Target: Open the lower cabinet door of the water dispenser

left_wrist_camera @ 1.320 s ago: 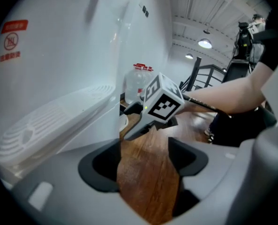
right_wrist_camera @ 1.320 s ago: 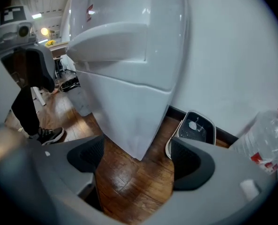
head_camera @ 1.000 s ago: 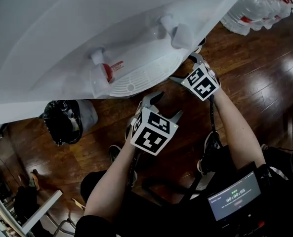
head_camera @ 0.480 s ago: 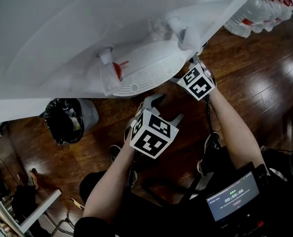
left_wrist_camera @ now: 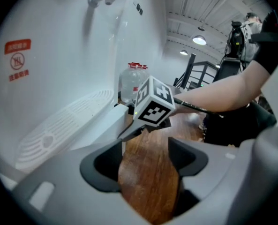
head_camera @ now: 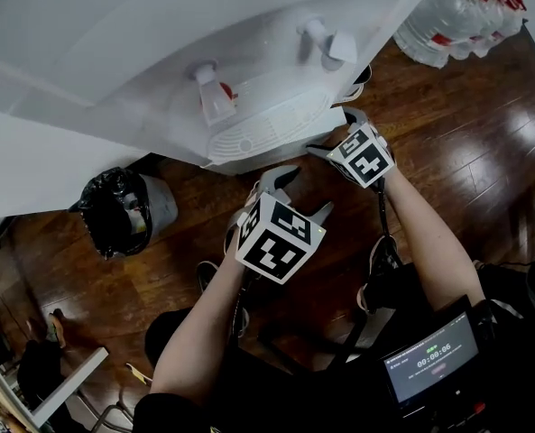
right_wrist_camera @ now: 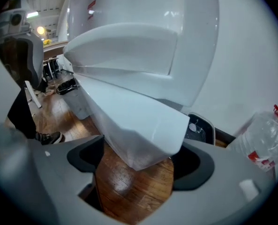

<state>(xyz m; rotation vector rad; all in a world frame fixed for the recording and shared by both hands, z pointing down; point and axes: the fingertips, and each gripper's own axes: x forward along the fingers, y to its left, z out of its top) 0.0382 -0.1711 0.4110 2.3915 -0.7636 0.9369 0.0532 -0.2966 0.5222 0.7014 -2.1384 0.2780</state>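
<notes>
The white water dispenser fills the top of the head view, with a round drip tray under its two taps. Its lower cabinet door stands swung out; the door's free corner lies between the jaws of my right gripper, which are spread wide. In the head view the right gripper sits at the door's edge just below the tray. My left gripper hangs open over the wooden floor, a little nearer me, with nothing between its jaws.
A bin lined with a black bag stands left of the dispenser. Several large water bottles are stacked at the top right. The floor is dark wood. A screen with a timer hangs at my waist.
The dispenser has shifted in the view and the door's white edge now shows below the tray. My right gripper has come slightly down and left with it. The left gripper has barely moved.
</notes>
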